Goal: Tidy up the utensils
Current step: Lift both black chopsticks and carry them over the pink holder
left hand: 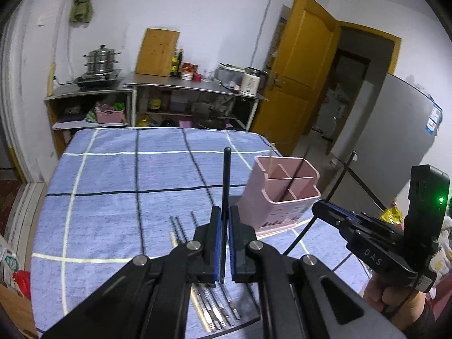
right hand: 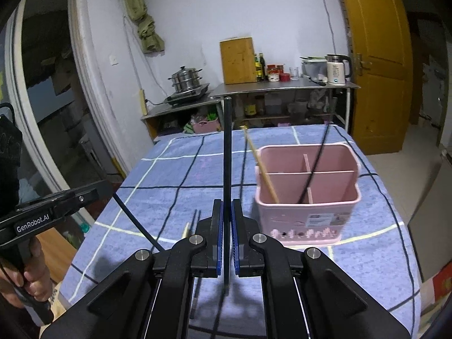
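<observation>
A pink utensil holder (left hand: 279, 195) (right hand: 308, 195) with divided compartments stands on the table's blue checked cloth (left hand: 113, 186). It holds a black chopstick (right hand: 316, 158) and a wooden chopstick (right hand: 262, 166). My left gripper (left hand: 224, 214) is shut on a black chopstick (left hand: 226, 180), held upright, left of the holder. My right gripper (right hand: 227, 206) is shut on another black chopstick (right hand: 227, 152), upright, left of the holder. Several more chopsticks (left hand: 180, 228) lie on the cloth under the left gripper. The right gripper (left hand: 319, 207) also shows in the left wrist view, beside the holder.
A steel counter (left hand: 195, 84) (right hand: 282, 87) with a steamer pot (left hand: 100, 62), cutting board (left hand: 156, 52), jars and a kettle (right hand: 337, 69) stands behind the table. A yellow door (left hand: 302, 76) is open at the right. The table's right edge drops off past the holder.
</observation>
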Demonstrator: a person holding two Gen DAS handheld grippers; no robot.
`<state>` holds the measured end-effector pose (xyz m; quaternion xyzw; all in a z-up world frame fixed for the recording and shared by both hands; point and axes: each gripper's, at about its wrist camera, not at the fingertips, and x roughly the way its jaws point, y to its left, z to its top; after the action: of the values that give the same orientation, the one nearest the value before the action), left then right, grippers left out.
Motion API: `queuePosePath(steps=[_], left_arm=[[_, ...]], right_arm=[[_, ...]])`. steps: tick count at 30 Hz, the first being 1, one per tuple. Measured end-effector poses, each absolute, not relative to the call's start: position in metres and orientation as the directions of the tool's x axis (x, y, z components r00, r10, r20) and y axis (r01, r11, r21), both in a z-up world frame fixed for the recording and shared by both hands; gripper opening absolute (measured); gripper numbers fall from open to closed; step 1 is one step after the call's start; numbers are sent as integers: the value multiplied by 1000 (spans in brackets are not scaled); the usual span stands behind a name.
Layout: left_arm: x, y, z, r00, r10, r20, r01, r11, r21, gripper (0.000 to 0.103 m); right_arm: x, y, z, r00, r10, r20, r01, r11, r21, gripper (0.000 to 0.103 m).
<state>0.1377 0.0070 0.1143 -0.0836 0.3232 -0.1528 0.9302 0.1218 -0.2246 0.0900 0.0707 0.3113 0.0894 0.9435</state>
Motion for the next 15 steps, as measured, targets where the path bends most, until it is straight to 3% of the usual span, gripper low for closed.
queuePosePath(steps=[8, 15], left_arm=[[164, -32, 121, 707, -414, -573, 303, 910, -284, 5], [182, -54, 157, 724, -455, -518, 354, 890, -286, 5]], right_arm=[[123, -261, 103, 814, 162, -558, -57, 978, 201, 5], [135, -289, 135, 856, 129, -500, -26, 978, 209, 5]])
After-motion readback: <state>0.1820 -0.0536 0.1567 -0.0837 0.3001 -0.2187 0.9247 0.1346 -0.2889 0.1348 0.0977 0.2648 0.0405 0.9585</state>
